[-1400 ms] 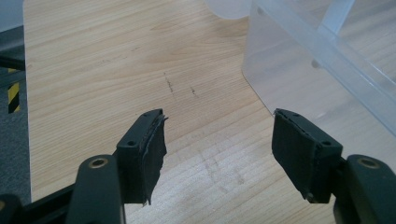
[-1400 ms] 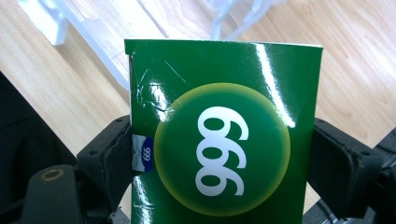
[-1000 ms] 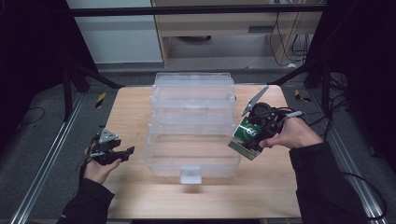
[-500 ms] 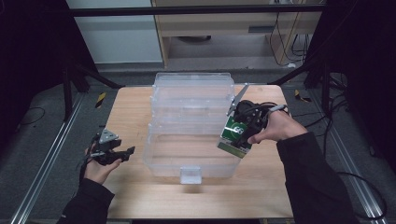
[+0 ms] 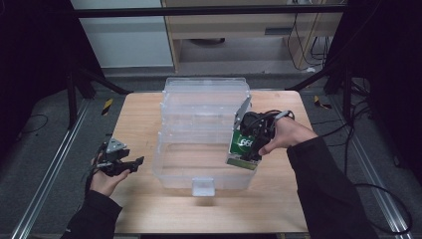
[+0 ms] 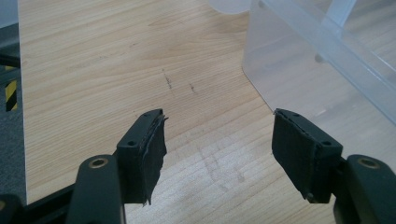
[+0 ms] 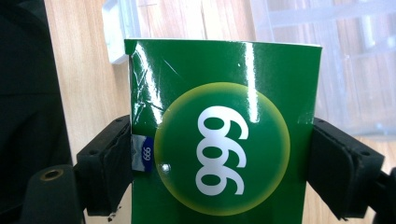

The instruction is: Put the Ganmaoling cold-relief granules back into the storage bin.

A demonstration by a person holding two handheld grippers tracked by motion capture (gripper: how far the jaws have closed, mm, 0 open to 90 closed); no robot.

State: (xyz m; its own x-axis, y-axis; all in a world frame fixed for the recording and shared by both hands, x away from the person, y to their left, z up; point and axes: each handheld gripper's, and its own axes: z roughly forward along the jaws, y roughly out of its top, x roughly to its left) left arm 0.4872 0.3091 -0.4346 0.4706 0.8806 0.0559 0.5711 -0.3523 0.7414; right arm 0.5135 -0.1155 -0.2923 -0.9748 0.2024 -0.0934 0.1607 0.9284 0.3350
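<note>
A green box marked 999 (image 5: 243,147) hangs over the right side of a clear plastic bin (image 5: 171,172) in the middle of the table, its lid (image 5: 206,97) folded back behind it. My right gripper (image 5: 251,142) is shut on the green box (image 7: 224,140), one black pad on each side. The bin's white latch (image 7: 114,28) shows beyond the box. My left gripper (image 5: 133,163) rests low on the table to the left of the bin, open with nothing between its pads (image 6: 152,149). The bin's near wall (image 6: 299,60) stands just ahead of it.
The wooden table (image 5: 134,114) has bare room left of the bin and along the front edge. The bin's front latch (image 5: 203,186) juts toward me. Black frame bars and cables surround the table, with a cabinet behind it.
My right gripper has carried the green box leftward, from beside the bin's right wall to over its open inside. The left gripper has stayed put.
</note>
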